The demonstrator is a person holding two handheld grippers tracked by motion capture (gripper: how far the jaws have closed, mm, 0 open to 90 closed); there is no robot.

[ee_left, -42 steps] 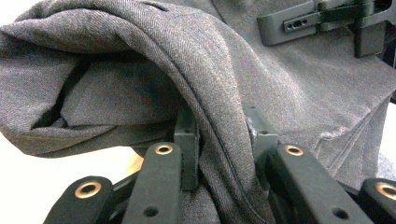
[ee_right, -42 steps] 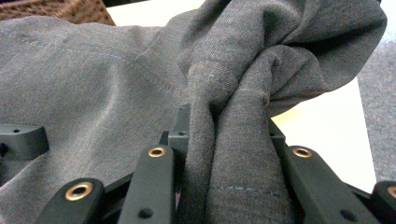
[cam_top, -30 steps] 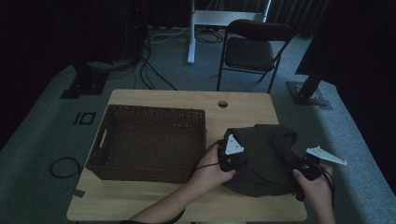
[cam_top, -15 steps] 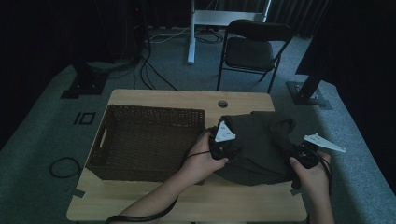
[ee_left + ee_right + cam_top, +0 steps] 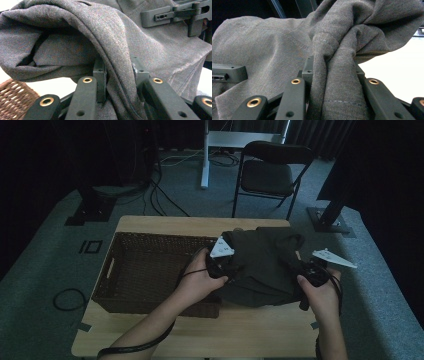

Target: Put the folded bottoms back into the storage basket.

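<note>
- Carrying the grey garment (image 5: 265,265) toward the wicker basket (image 5: 145,270) looks like the step in hand, judging by how the bundle hangs between the two grippers just beside the basket's right wall.
- To do it well, both grips should hold firm and travel together at the same height, so the folds do not slide out or sag open on one side.
- The bundle should clear the basket's rim before it goes down; a trailing hem could catch on the woven edge.
- Lowering it flat into the middle of the basket, and letting go only once the cloth rests on the bottom, would keep the fold tidy.
- The left gripper (image 5: 117,75) is pinching a thick fold of the garment: in the left gripper view the cloth runs down between its jaws, which press on it from both sides.
- The right gripper (image 5: 332,72) likewise pinches a bunched fold, with the fabric squeezed between its jaws in the right gripper view.
- In the high view the garment sits over the right half of the desk (image 5: 240,330), spanning from the left gripper (image 5: 220,262) at its left edge to the right gripper (image 5: 312,272) at its right edge.
- The rest of the cloth drapes away from both grippers, toward the far side of the desk.
</note>
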